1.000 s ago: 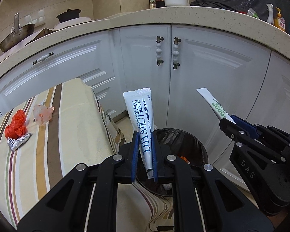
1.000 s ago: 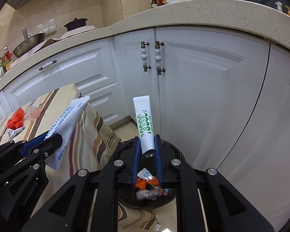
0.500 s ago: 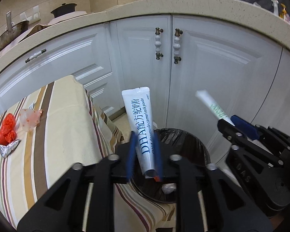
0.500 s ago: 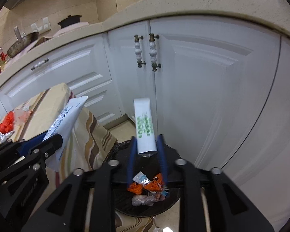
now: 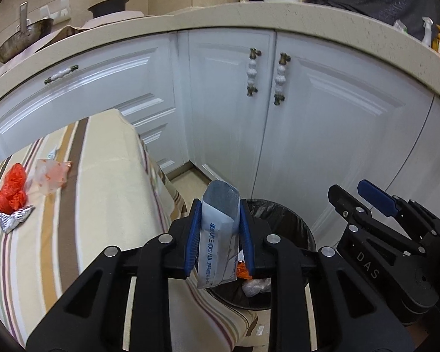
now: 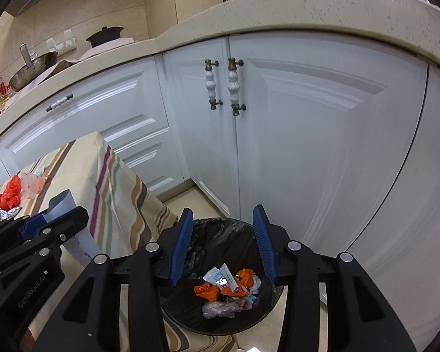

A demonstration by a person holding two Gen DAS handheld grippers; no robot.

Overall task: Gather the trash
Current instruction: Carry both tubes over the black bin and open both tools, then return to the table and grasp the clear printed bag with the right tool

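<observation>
We see both views evenly lit by soft indoor light, bright enough and with no harsh shadows. The white cabinet doors (image 6: 293, 135) carry pale sheen along their panel mouldings, strongest on the drawer fronts at left. Fisheye distortion bends the counter edge (image 5: 249, 14) into an arc, and dark vignetting fills the corners. Focus is sharp through most of each picture. In the left view the packet (image 5: 218, 234) between the left claw (image 5: 220, 231) fingers looks slightly smeared. The bin (image 6: 220, 278) interior is dark, yet we still read its contents.
</observation>
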